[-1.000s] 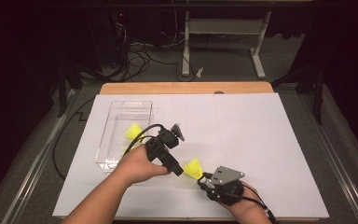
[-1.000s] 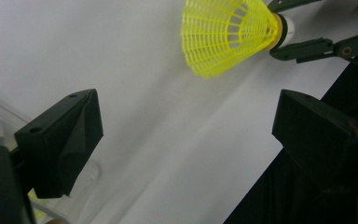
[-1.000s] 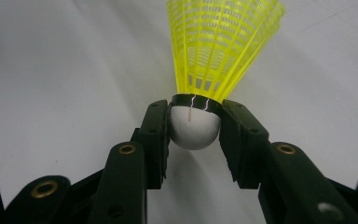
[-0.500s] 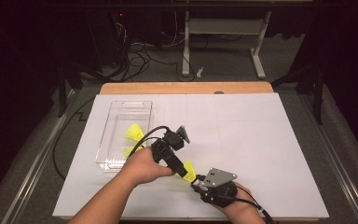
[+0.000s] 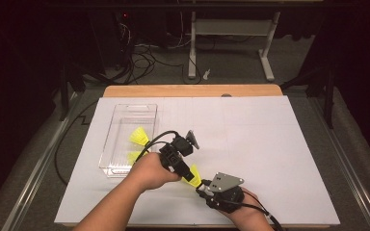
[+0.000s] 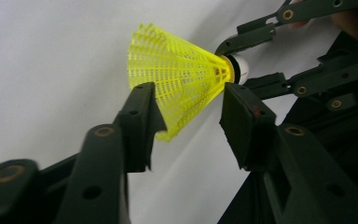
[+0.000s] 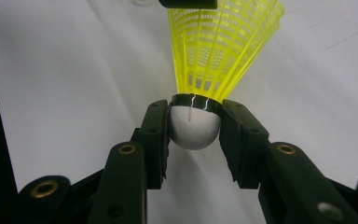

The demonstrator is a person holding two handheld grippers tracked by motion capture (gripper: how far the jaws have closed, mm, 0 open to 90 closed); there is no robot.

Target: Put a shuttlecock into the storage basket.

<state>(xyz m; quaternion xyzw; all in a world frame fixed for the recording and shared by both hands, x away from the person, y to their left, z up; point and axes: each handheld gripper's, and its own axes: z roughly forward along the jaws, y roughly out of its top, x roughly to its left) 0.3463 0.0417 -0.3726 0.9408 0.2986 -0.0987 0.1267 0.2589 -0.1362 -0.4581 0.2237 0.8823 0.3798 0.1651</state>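
A yellow shuttlecock [image 5: 193, 173] with a white cork is held just above the white table sheet near the front edge. My right gripper [image 5: 202, 185] is shut on its cork [image 7: 195, 128], with the skirt [image 7: 219, 46] pointing away from me. My left gripper [image 5: 191, 176] reaches in from the left, and its open jaws straddle the skirt [image 6: 182, 79]. In the left gripper view my left gripper [image 6: 186, 112] has one finger [image 6: 140, 116] on each side of the mesh, and the right gripper's jaws clamp the cork [image 6: 240, 68] beyond.
A clear plastic box [image 5: 125, 120] stands on the left of the sheet with two more yellow shuttlecocks [image 5: 138, 137] inside. The white sheet [image 5: 260, 139] stretches bare to the right. The table's wooden far edge [image 5: 192, 90] runs along the back.
My left gripper has swung down and right to the shuttlecock, and its jaws now flank the skirt. The right gripper has shifted slightly left, still holding the cork.
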